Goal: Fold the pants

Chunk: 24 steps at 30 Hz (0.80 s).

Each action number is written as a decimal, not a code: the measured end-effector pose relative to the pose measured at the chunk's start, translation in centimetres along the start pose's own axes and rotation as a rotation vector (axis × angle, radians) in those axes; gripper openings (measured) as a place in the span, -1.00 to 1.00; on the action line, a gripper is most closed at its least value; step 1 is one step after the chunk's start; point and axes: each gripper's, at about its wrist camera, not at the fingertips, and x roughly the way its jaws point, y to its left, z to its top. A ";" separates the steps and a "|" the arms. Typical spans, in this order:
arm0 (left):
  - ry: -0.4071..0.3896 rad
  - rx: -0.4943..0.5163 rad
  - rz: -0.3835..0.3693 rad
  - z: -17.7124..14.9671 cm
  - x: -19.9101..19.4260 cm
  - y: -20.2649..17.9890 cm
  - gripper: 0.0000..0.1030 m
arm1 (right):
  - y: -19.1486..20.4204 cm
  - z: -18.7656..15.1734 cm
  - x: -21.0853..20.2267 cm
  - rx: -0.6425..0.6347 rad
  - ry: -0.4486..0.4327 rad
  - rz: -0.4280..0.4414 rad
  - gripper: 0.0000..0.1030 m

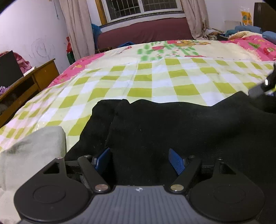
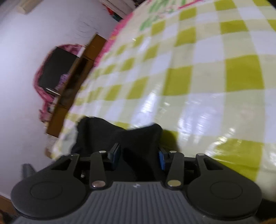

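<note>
Checkered bed (image 1: 155,77): both claws over black pants (image 1: 172,124).

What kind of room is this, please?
Most likely a bedroom in a home: black pants lie on a bed with a green checked cover, and a curtained window and a wooden desk stand beyond.

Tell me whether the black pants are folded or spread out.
Partly folded: the black pants lie on the checked bedspread with one layer overlapping another at the left end.
</note>
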 end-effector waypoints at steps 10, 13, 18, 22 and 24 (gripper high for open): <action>-0.009 0.026 0.048 0.4 -0.4 -1.1 0.75 | -2.3 0.9 -4.2 0.142 -0.305 -0.098 -0.62; -0.067 0.016 0.002 0.9 -2.1 -2.0 0.75 | 0.3 -3.1 -7.5 0.020 -0.300 -0.178 -0.61; -0.075 0.057 -0.151 1.3 -3.4 -6.7 0.75 | -0.7 -9.5 -10.8 0.059 -0.250 -0.307 -0.61; -0.013 0.183 -0.225 0.3 -3.3 -11.2 0.75 | -4.6 -13.0 -17.2 0.245 -0.382 -0.437 -0.93; -0.024 0.240 -0.211 -0.3 -4.1 -12.6 0.75 | -4.7 -15.2 -21.5 0.273 -0.476 -0.524 -0.73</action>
